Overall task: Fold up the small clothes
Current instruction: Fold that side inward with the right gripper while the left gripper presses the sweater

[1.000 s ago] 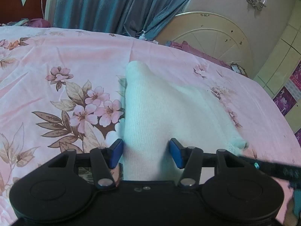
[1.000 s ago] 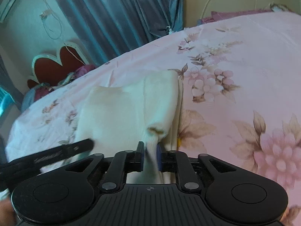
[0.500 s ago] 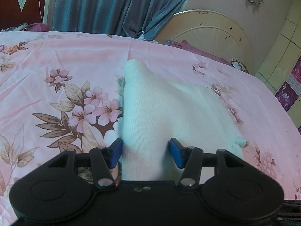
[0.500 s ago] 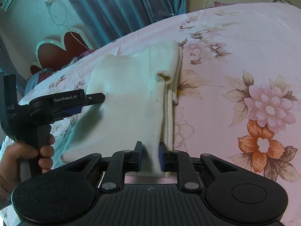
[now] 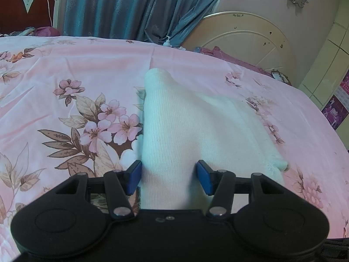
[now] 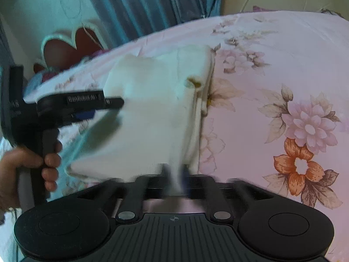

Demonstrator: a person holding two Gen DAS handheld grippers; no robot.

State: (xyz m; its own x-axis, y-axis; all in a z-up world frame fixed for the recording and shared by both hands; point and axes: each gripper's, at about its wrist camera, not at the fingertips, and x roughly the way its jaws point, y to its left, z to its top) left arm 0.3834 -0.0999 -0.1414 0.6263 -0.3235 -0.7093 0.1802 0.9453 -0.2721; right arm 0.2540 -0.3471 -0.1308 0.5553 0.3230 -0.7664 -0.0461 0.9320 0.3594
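Right wrist view, right claw pinching white sweater edge on pink bed, left claw open astride sweater.

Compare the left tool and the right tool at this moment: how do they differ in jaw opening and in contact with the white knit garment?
The left tool has its blue pads standing apart, astride the white knit garment; the right tool has its jaws pinched on the garment's near edge. The left tool looks sharp; the right tool is blurred. Both point down over the same garment on the pink floral bedsheet.
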